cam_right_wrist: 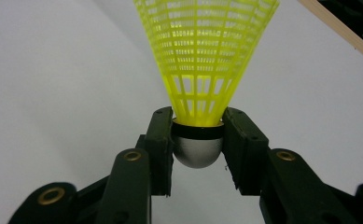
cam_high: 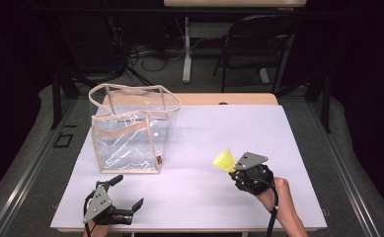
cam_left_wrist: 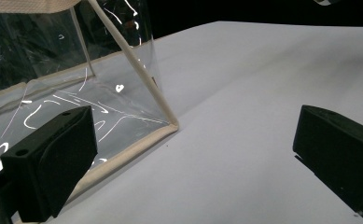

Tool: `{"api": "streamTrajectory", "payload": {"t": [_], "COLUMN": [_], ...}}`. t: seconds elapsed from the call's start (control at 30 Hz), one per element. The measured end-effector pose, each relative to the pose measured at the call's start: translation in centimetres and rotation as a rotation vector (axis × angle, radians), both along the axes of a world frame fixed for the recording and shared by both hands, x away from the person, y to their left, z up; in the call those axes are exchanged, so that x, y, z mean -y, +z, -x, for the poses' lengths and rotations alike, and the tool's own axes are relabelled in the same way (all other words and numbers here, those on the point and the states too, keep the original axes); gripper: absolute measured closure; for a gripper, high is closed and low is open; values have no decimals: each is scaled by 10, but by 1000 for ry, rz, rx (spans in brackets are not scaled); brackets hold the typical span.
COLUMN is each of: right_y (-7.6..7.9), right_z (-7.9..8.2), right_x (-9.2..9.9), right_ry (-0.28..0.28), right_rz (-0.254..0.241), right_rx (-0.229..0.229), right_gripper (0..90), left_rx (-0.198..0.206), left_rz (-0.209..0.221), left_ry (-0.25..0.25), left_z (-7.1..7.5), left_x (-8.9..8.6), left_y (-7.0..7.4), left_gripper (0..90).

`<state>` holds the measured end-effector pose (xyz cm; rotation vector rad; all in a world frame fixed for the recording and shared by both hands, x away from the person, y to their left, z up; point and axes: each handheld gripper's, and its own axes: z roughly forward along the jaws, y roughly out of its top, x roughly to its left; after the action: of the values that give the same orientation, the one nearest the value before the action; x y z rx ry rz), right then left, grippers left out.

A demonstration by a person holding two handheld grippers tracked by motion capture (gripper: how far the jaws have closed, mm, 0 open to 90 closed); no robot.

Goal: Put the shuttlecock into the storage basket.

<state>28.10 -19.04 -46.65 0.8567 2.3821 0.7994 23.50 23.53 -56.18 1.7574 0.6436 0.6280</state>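
Note:
A yellow plastic shuttlecock (cam_high: 224,160) with a silver rounded head (cam_right_wrist: 198,151) is pinched at its head by my right gripper (cam_right_wrist: 198,140), its mesh skirt (cam_right_wrist: 207,51) pointing away from the jaws. In the high view this right gripper (cam_high: 235,170) is at the front right of the white table top (cam_high: 229,133). A clear plastic bag (cam_high: 130,129) with beige trim stands open at the left. My left gripper (cam_high: 129,191) rests near the front left edge, jaws wide apart and empty, just in front of the bag's corner (cam_left_wrist: 172,125).
A wooden strip (cam_high: 219,98) borders the table's far edge. Behind it are a dark folding chair (cam_high: 258,49), a white table leg (cam_high: 186,49) and cables on the floor. The white surface between bag and shuttlecock lies bare.

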Motion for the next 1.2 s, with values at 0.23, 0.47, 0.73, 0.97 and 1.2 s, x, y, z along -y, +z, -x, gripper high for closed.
{"api": "streamTrajectory", "payload": {"t": [0.23, 0.47, 0.73, 0.97, 1.2], "right_y": [1, 2, 1, 3, 6], "right_z": [-3, -5, -10, -14, -16], "right_x": [-3, -8, -12, -15, -18], "right_ry": [10, 20, 23, 27, 33], "right_rz": [-5, -21, -38, -52, -68], "right_rx": [12, 17, 26, 35, 52], "right_gripper": [647, 647, 647, 647, 648], "left_rx": [1, 0, -3, -2, -2], "left_rz": [-1, -1, -7, -4, -6], "left_ry": [-3, -5, -10, -6, -7], "left_z": [0, 0, 0, 1, 1], "left_x": [0, 0, 1, 1, 1], "left_y": [0, 0, 0, 0, 0], "left_gripper": [0, 0, 0, 0, 0]}}
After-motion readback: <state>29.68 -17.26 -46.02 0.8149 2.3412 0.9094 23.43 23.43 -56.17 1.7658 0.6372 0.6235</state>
